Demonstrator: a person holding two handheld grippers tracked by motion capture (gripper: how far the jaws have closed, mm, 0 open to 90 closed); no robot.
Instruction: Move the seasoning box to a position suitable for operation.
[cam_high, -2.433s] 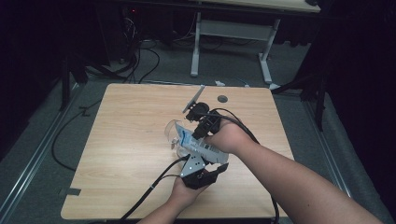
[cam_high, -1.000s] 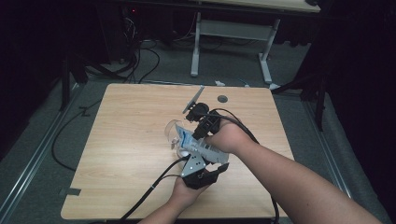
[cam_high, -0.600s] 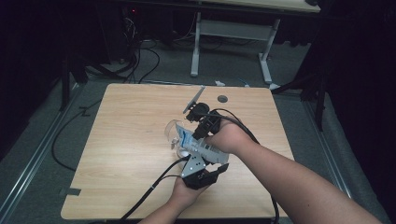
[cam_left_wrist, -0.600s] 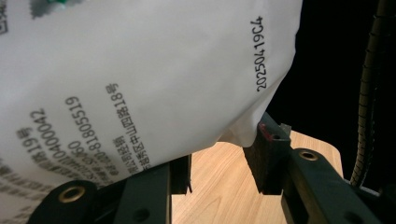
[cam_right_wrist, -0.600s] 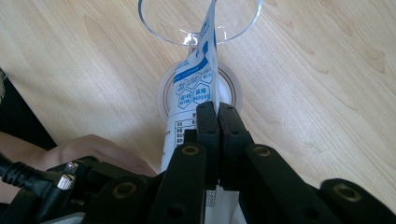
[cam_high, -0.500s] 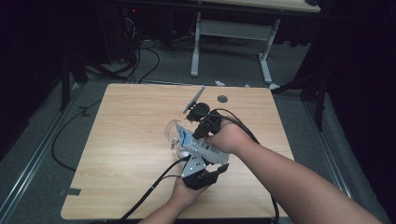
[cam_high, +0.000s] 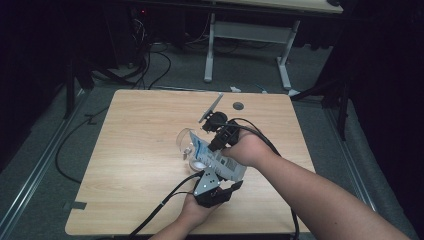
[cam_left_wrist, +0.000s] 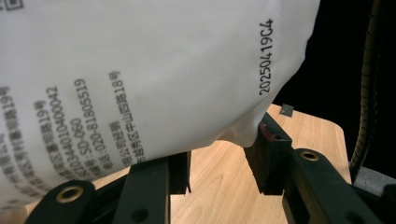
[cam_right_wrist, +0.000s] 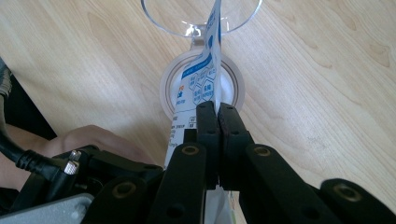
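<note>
- White pouch (cam_high: 220, 162) up off the table (cam_high: 140, 150), slung between both grippers, its upper end over a clear cup (cam_high: 186, 140) and a white disc (cam_right_wrist: 233, 86) just beside the cup.
- Right gripper (cam_right_wrist: 217, 109) pressed together on the thin top edge of the pouch. Little material in that pinch, so a slip out of the jaws likely under any sharp tug, and then a pouch flopping down onto the cup.
- Left gripper (cam_left_wrist: 219, 154) part spread, with the bulging bottom of the pouch between its tips. Cannot tell whether the pads really press. If not, a sagging lower end and all the weight thrown onto the right pinch.
- Risk of a tear in the wrong place: pulling the two grippers apart along the pouch instead of across the seam, and contents spilling on the wood rather than into the cup.
- Risk of a missed pour: pouch edge beside the cup rim rather than clearly above the opening, so a tilt from this spot likely to send contents over the disc or the table.
- Risk of a knocked cup: light, clear, close under the right gripper, easy to nudge or roll with a low swing of the pouch or the jaws.
- Cable from the left gripper trailing across the near table edge, a possible snag on a quick lift.
</note>
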